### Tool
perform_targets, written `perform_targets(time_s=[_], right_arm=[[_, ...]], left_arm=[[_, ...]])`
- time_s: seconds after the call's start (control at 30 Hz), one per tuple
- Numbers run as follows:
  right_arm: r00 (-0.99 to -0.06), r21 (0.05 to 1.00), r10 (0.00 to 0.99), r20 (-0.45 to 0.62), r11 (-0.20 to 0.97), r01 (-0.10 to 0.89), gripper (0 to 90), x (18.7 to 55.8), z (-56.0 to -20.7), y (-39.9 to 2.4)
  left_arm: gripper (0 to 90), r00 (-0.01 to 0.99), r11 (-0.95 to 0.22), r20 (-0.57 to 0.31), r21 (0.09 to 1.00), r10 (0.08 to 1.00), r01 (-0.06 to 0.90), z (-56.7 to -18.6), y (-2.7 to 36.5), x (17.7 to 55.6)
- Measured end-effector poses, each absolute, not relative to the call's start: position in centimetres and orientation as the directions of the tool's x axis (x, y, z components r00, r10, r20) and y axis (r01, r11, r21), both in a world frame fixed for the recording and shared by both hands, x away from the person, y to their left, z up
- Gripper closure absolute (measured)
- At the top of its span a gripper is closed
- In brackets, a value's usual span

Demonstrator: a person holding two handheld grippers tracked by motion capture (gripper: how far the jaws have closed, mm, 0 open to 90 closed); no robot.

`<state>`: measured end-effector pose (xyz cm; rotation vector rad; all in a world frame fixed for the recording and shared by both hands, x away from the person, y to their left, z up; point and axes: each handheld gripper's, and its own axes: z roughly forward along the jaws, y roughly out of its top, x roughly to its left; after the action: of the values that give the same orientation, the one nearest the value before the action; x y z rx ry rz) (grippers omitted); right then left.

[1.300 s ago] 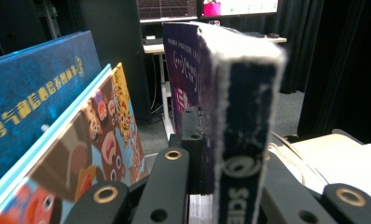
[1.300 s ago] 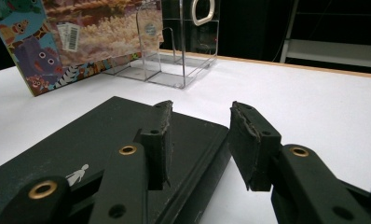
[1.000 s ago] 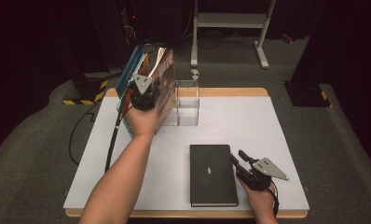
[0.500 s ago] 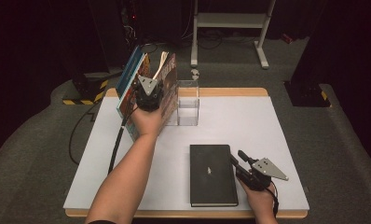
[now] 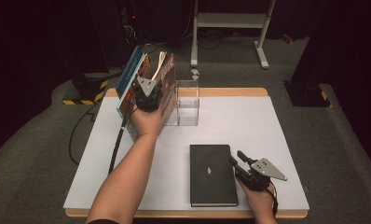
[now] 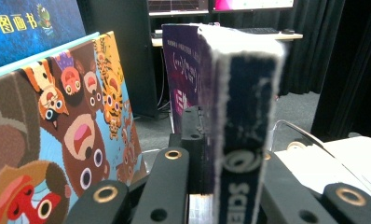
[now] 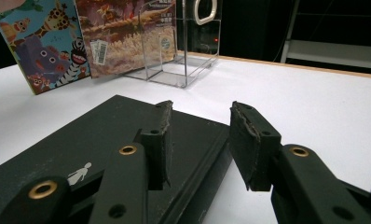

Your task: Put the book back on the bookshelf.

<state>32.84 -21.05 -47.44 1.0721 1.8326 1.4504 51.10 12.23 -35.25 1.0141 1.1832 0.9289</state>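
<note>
Slightly farther from the person now, the left gripper (image 5: pixel 147 91) clamps a thick book (image 6: pixel 239 107) beside picture books (image 6: pixel 58 130); the right gripper's (image 7: pixel 200 140) fingers gape over a black notebook (image 5: pixel 211 175), near a clear box (image 5: pixel 187 105).

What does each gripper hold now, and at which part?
The left gripper is shut on a purple book, clamping its near edge. The right gripper is open over the black notebook's edge, holding nothing.

Right gripper (image 7: pixel 200 144) low in frame, jaws parted over the edge of a black book (image 7: pixel 81 149) lying flat on the white table (image 7: pixel 314 102). Upper left: picture books (image 7: pixel 48 42) standing upright. Clear acrylic box (image 7: pixel 174 46) just beside them, top centre.
</note>
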Motion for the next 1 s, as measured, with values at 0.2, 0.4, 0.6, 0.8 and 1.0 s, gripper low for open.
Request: perform_targets(time_s=[0.2,0.4,0.6,0.8,1.0], right_arm=[[-0.522,0.966,0.851,0.049,0.093,0.242,59.4,32.8,-47.4,-21.0],[-0.526,0.965,0.849,0.045,0.099,0.242,59.3,32.8,-47.5,-20.9],[-0.526,0.965,0.85,0.045,0.1,0.244,59.3,32.8,-47.5,-20.8],[-0.524,0.965,0.851,0.043,0.101,0.243,59.3,32.8,-47.5,-20.8],[-0.523,0.965,0.852,0.041,0.101,0.24,59.3,32.8,-47.5,-20.8]], left_arm=[[81.7,0.144,0.304,-0.295,0.952,0.945,-0.044,-35.6,12.6,50.8],[73.5,0.16,0.31,-0.3,0.95,0.941,-0.042,-36.0,12.8,50.1],[75.2,0.152,0.306,-0.302,0.952,0.941,-0.002,-36.6,12.8,50.2],[83.5,0.144,0.297,-0.292,0.955,0.946,-0.014,-36.7,12.7,50.3],[83.8,0.135,0.279,-0.271,0.959,0.953,-0.043,-37.0,12.4,50.5]])
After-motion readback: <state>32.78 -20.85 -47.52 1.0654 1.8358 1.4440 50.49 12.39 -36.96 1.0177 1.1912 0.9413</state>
